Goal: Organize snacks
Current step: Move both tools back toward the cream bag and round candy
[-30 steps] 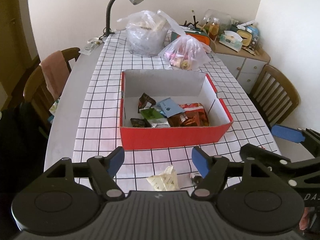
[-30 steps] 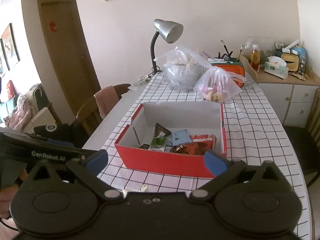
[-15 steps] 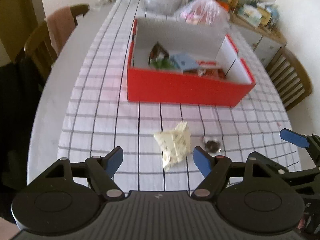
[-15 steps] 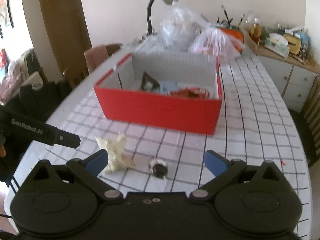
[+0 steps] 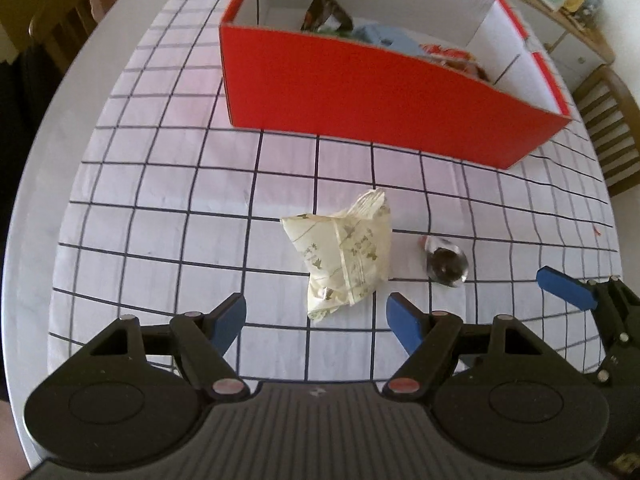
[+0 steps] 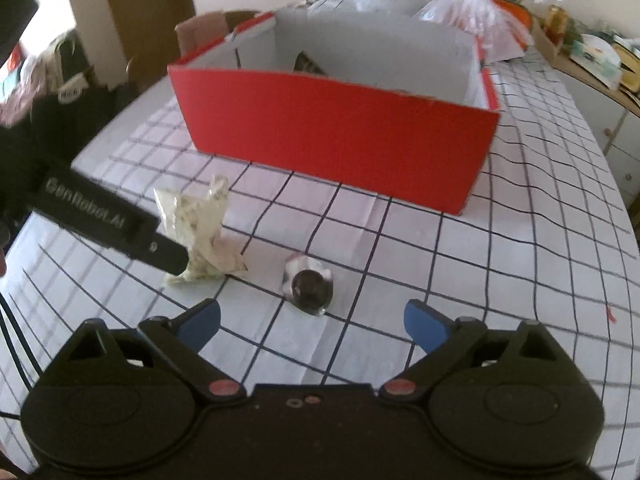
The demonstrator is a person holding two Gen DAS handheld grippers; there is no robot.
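A cream snack packet point(image 5: 344, 252) lies on the checked tablecloth in front of a red box point(image 5: 384, 92) that holds several snacks. A small clear-wrapped dark sweet point(image 5: 446, 264) lies to its right. My left gripper point(image 5: 316, 316) is open, low over the cloth just short of the packet. My right gripper point(image 6: 312, 318) is open, just short of the dark sweet point(image 6: 310, 288). The packet point(image 6: 200, 228) and red box point(image 6: 340, 136) also show in the right wrist view, where the left gripper's finger partly covers the packet.
Plastic bags point(image 6: 476, 12) stand behind the box. Wooden chairs stand at the left point(image 5: 60, 20) and right point(image 5: 612, 120) of the table. A sideboard point(image 6: 592, 60) with clutter is at the far right. The table's edge curves close on the left.
Both grippers have dropped lower and moved forward toward the tabletop. The packet and the sweet now sit close in front of the fingers, and the box fills more of each view.
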